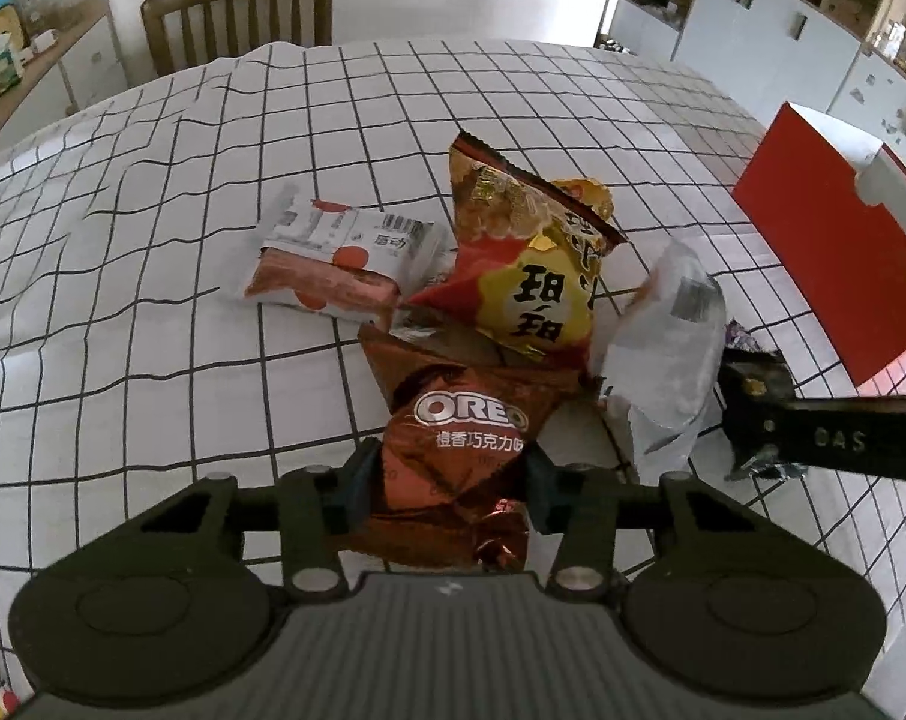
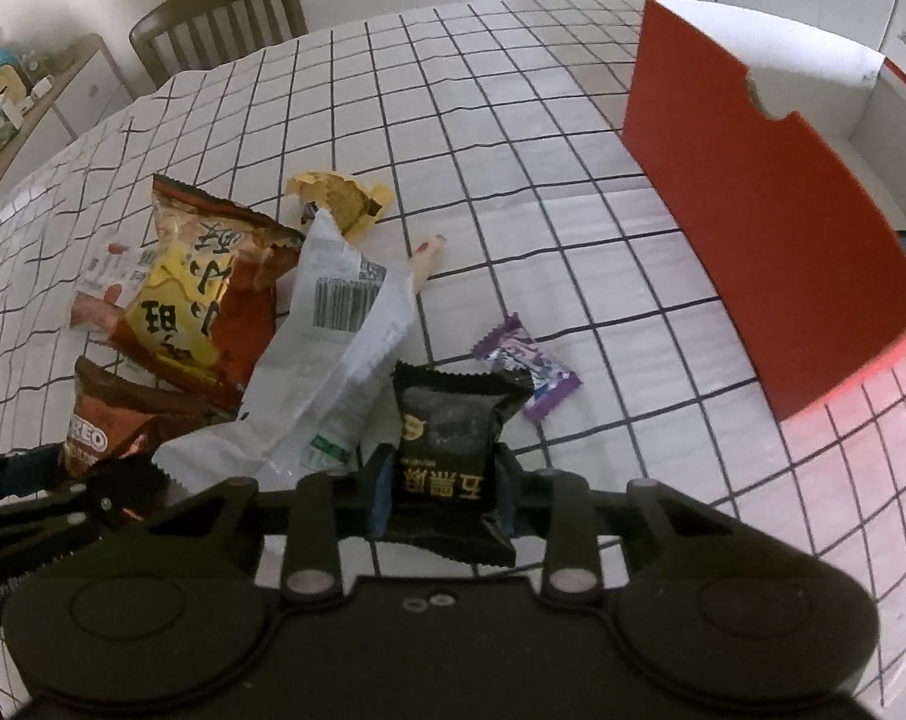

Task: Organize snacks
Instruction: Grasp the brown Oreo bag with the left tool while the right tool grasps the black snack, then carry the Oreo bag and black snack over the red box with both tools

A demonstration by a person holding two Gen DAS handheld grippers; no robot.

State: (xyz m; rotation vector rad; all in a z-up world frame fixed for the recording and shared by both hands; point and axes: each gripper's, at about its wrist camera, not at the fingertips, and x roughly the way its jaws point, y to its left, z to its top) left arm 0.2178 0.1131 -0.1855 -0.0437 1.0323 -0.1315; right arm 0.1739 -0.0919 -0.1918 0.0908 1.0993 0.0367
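Observation:
My left gripper (image 1: 447,474) is shut on a brown Oreo packet (image 1: 465,438) at the near edge of a snack pile on the checked tablecloth. Beyond it lie a red-yellow snack bag (image 1: 537,264), a white-pink wafer pack (image 1: 345,258) and a white bag (image 1: 663,360). My right gripper (image 2: 441,486) is shut on a black snack packet (image 2: 447,438). It also shows in the left wrist view (image 1: 747,414) at the right. A purple candy (image 2: 531,366) and a yellow packet (image 2: 339,198) lie loose on the cloth. The Oreo packet also shows in the right wrist view (image 2: 99,426).
A red box (image 2: 771,210) with a white inside stands open at the right side of the table; it also shows in the left wrist view (image 1: 831,252). A wooden chair (image 1: 237,12) stands at the far edge. A sideboard (image 1: 27,72) is at the far left, white cabinets (image 1: 813,30) at the far right.

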